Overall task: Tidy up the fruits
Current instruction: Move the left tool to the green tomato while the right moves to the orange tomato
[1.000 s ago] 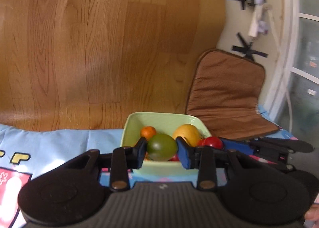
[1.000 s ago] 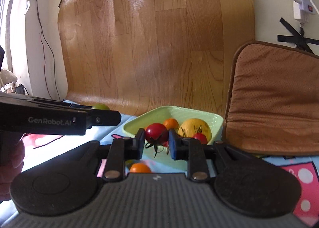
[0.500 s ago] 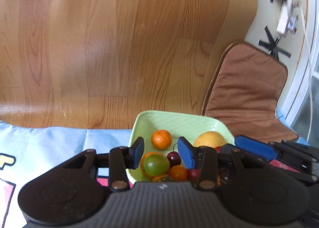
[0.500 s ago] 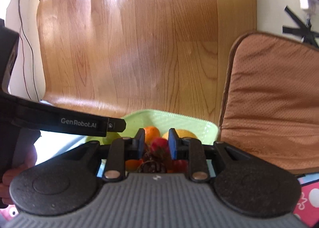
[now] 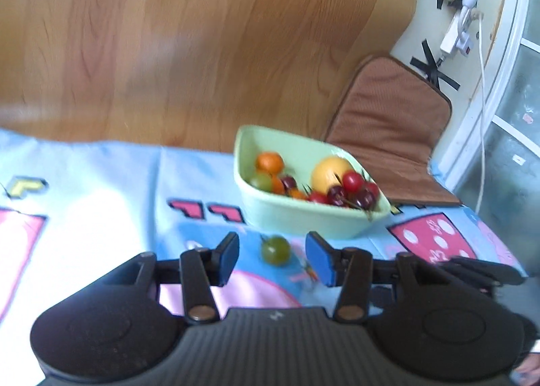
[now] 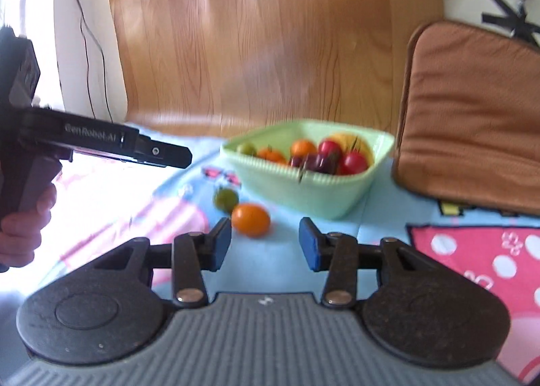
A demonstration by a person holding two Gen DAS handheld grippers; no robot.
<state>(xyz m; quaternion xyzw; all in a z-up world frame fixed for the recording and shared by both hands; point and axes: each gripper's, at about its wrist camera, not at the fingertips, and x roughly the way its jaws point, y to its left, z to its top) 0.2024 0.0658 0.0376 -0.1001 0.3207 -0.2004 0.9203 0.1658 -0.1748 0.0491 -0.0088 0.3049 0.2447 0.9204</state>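
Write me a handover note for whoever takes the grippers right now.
Left gripper: open, empty, aimed at the green tomato on the cloth.
Right gripper: open, empty, near the orange tomato.
Green bowl: sits on the blue cartoon cloth and holds an orange, a yellow citrus, cherries, red tomatoes and a green one.
Done: most fruit is in the bowl.
Left: the two loose tomatoes in front of the bowl.

Both wrist cameras look forward, low and near, sharing the green bowl (image 5: 303, 220) (image 6: 314, 193) on the cloth.
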